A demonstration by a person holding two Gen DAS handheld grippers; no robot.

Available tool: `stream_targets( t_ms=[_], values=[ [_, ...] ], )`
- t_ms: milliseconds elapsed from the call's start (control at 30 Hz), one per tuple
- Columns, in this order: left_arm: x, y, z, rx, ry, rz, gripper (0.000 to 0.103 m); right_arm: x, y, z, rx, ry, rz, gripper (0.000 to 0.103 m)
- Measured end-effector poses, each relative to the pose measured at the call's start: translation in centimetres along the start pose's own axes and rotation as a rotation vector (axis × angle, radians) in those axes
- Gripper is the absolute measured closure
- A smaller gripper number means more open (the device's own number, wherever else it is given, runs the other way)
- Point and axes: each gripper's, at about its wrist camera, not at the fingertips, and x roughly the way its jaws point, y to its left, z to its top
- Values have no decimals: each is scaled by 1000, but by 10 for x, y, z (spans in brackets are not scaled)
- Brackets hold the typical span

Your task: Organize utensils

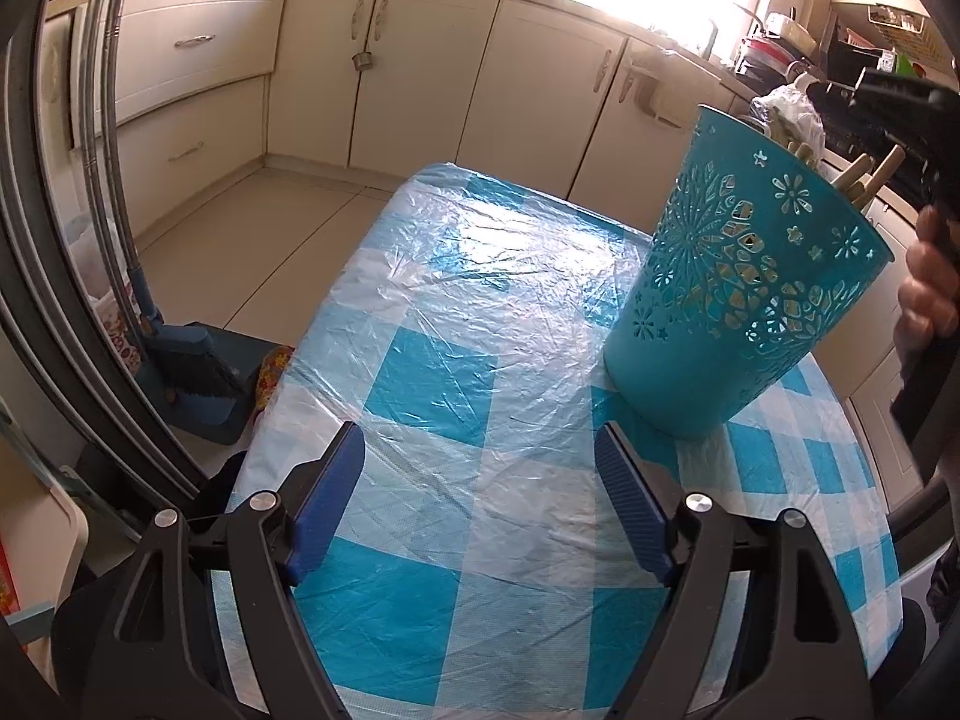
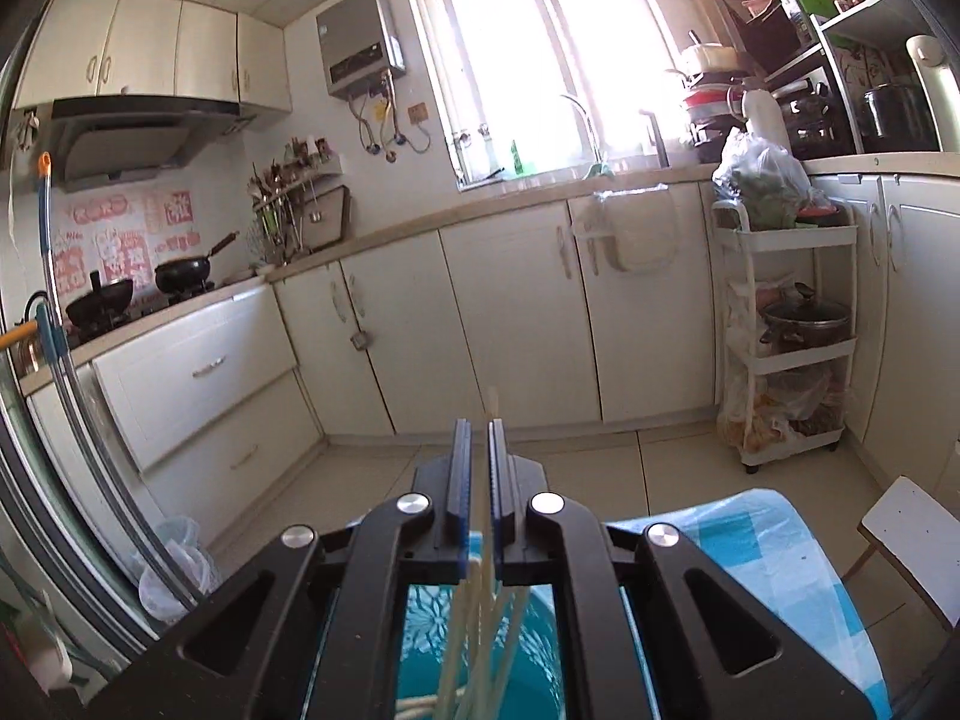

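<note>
Left wrist view: left gripper (image 1: pixel 480 498) is hovering spread wide over the checked tablecloth (image 1: pixel 420 372), nothing between its pads. Teal holder (image 1: pixel 744 282) is standing on the cloth just ahead and to its right, with wooden sticks, chopsticks I think (image 1: pixel 864 177), poking out of the top. My read: the left gripper is idling, close enough to steady the holder if it tips.

Right wrist view: right gripper (image 2: pixel 478 468) is clenched on one pale chopstick (image 2: pixel 492 405), whose tip is sticking out past the pads. Below the body, more chopsticks (image 2: pixel 480 642) are fanning down into the holder (image 2: pixel 534 648). So the gripper is hanging right above the holder mouth, probably mid-drop of this stick or lifting it out; I can't tell which.

Around: a person's hand (image 1: pixel 924 294) is gripping the right tool's handle at the left view's right edge. White stool (image 2: pixel 912 540) is sitting beside the table. Cabinets (image 2: pixel 510 312), a rolling cart (image 2: pixel 786 348) and pans on the stove (image 2: pixel 180 273) are all well apart from the work.

Obstruction: sticks already in the holder are crowding the opening, so another one could snag going in. Cloth in front of the left gripper is lying bare.
</note>
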Motion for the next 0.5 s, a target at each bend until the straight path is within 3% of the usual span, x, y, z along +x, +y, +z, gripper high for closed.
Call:
stream_targets(
  t_ms=[233,300,367,500],
  values=[
    [-1,-3,1,14,10,23,22,-44,9,-20,-56,59,59,80],
    [-6,-5,2,16,21,29,22,-65,8,-27,-55,86,65,66],
    [-25,-11,7,22,14,18,18,-85,4,-34,-35,117,39,32],
    [-66,-32,19,88,-27,9,9,-119,-6,-48,32,223,-22,22]
  ],
)
